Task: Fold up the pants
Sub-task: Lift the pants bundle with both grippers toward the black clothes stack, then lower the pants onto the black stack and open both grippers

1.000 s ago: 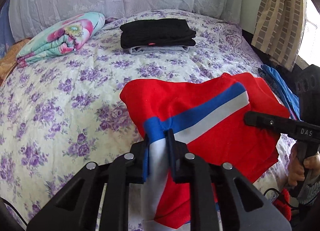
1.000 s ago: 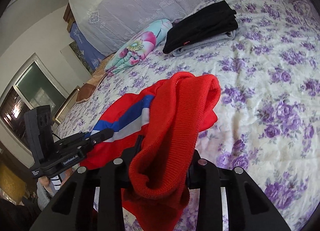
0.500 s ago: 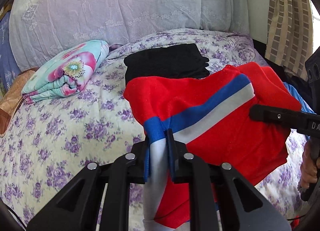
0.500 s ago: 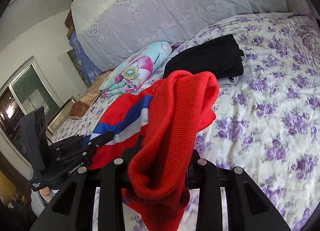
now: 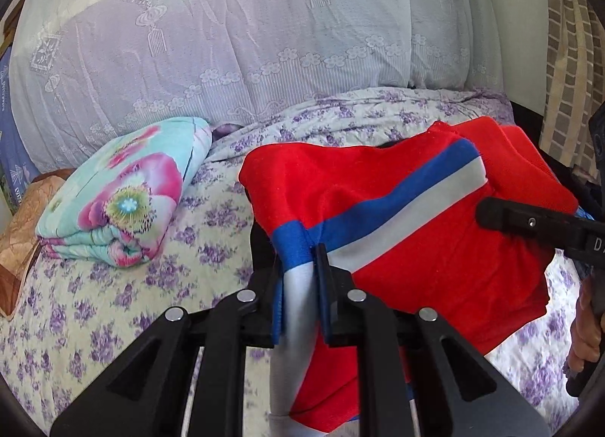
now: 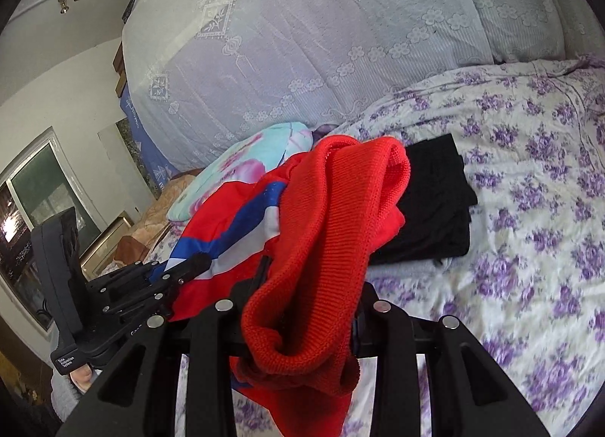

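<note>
**Red pants held up over the bed between two claws**

The red pants (image 5: 408,248) hang in the air above the flowered bedspread (image 5: 113,304), stretched between both claws. The left claw (image 5: 298,263) is closed tight on the blue-and-white side stripe (image 5: 397,217), with the white band running down between its fingers. The right claw (image 6: 302,285) is clamped on a bunched, ribbed red edge of the pants (image 6: 332,248); the fabric drapes over it and hides its fingertips.

Beyond the right claw, a folded black garment (image 6: 435,210) lies on the bedspread, partly behind the red cloth. Ahead and to the left of the left claw sits a folded floral blanket (image 5: 124,195). Farther back, a pale lace cover (image 5: 264,40) rises across the head of the bed. A striped curtain (image 5: 571,78) hangs off to the far right of the left claw.
</note>
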